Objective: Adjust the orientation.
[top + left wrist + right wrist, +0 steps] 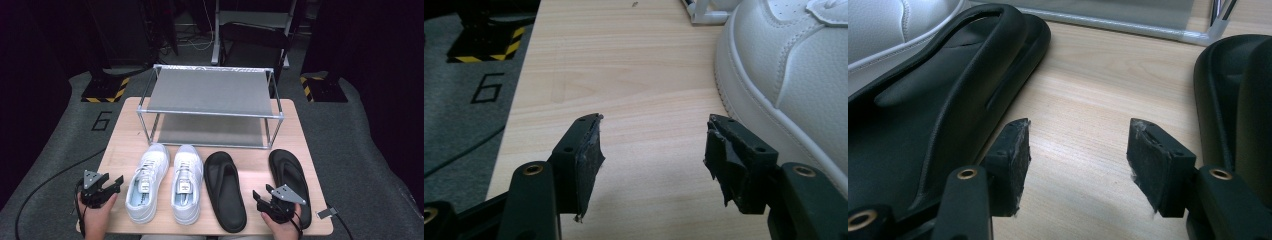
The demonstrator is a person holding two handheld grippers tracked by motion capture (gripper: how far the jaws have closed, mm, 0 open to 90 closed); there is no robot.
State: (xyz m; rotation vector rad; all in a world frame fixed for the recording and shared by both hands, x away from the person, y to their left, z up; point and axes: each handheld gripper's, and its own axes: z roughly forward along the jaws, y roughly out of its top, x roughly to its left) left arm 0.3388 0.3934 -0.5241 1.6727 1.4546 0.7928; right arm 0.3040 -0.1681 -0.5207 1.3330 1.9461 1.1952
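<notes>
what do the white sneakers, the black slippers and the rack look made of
White sneakers: likely leather or a synthetic imitation, with a pebbled grain, stitched seams and soft sheen. Black slippers: probably moulded rubber or foam, matte, seamless. Rack: shiny metal-looking tube frame with flat grey shelves, maybe fabric; hard to tell.

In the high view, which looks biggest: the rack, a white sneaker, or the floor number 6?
1. Rack
2. White sneaker
3. Floor number 6, farther from the camera, so its true size is unsure.
</notes>
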